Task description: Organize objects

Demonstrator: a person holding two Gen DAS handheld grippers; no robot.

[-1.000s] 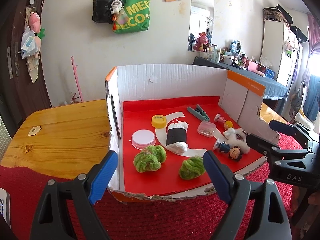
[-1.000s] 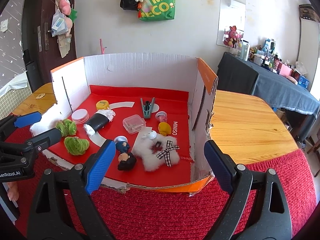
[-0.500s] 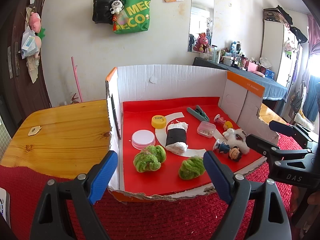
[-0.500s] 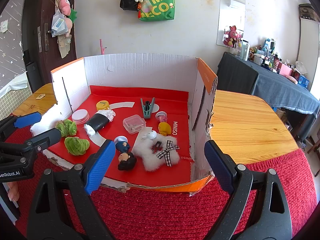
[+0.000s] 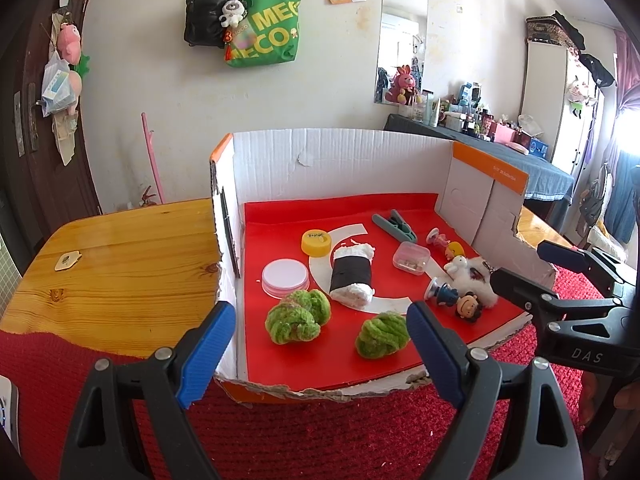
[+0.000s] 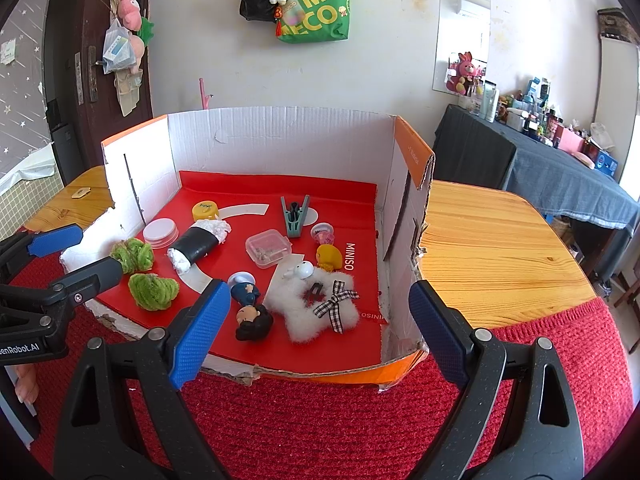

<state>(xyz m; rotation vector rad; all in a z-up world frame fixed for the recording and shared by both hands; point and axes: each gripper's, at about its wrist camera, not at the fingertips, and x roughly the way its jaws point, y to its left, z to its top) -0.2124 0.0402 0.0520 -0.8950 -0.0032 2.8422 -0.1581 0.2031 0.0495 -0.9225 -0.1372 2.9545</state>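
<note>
Wooden bench (image 6: 492, 240) under a red knitted mat (image 6: 320, 420), bearing a cut-down cardboard box (image 6: 280, 140) with its near wall gone and a red floor. All the small things inside that box, none in any tongs.

Left tongs (image 5: 316, 342) spread wide and empty, held outside the open front edge, toward the left half. Right tongs (image 6: 318, 328) likewise spread and empty, toward the right half.

Nearest the left tongs: two green yarn balls (image 5: 298, 316), just inside the front edge, directly ahead. Behind them the black-wrapped white roll (image 5: 352, 274), long axis running away from the tongs, then the white round lid (image 5: 285, 276) and the yellow cap (image 5: 316, 241).

Nearest the right tongs: white fluffy plush with a checked bow (image 6: 316, 306) and a dark-haired figurine (image 6: 250, 310), lying flat, head toward the front. Farther back the clear plastic case (image 6: 268, 248), yellow duck (image 6: 329, 257) and grey-green clip (image 6: 295, 218).

No telling from this scatter alone whether sorting is early or late.
</note>
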